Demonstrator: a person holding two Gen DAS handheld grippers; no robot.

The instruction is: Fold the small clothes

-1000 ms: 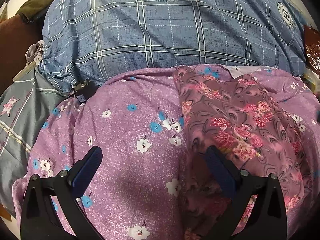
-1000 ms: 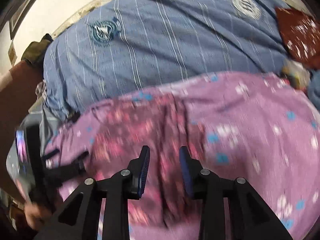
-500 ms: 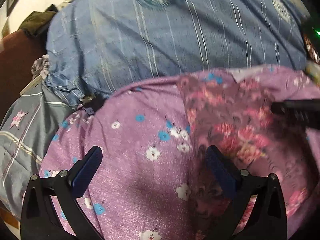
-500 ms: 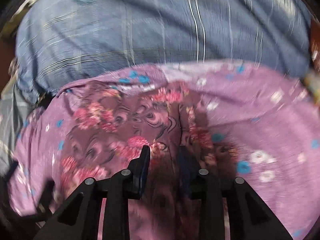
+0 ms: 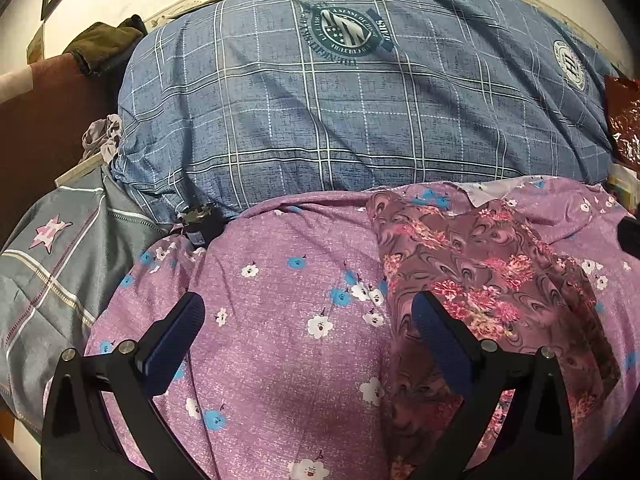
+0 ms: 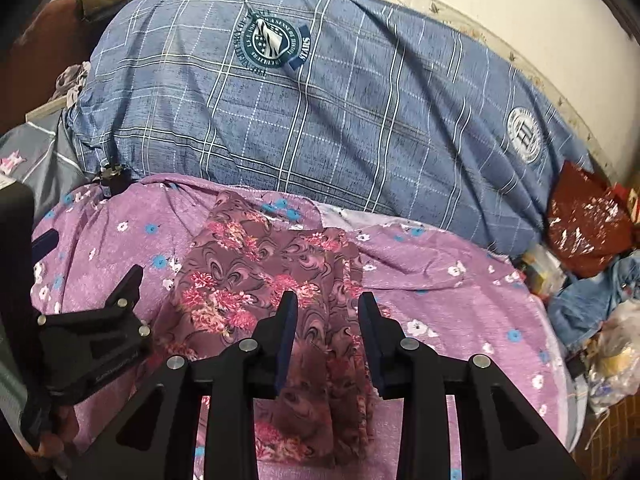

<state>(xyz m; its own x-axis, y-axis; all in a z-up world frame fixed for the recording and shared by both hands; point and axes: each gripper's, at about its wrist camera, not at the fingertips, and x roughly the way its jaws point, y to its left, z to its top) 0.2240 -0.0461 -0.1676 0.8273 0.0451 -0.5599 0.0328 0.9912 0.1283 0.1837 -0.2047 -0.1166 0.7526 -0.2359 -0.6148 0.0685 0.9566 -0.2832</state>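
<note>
On the purple floral sheet, my right gripper hangs narrowly parted and empty over the patterned garment, left gripper wide, so I risk pinching sheet too.

The floral garment's near end is hidden behind the right hand-held gripper.

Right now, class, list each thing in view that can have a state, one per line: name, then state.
Floral garment: lying rumpled on the purple sheet, unfolded.
Purple sheet: spread out, wrinkled.
Blue plaid pillow: lying behind the sheet.
Left gripper: open, empty.
Right gripper: open over the garment, not gripping.
</note>
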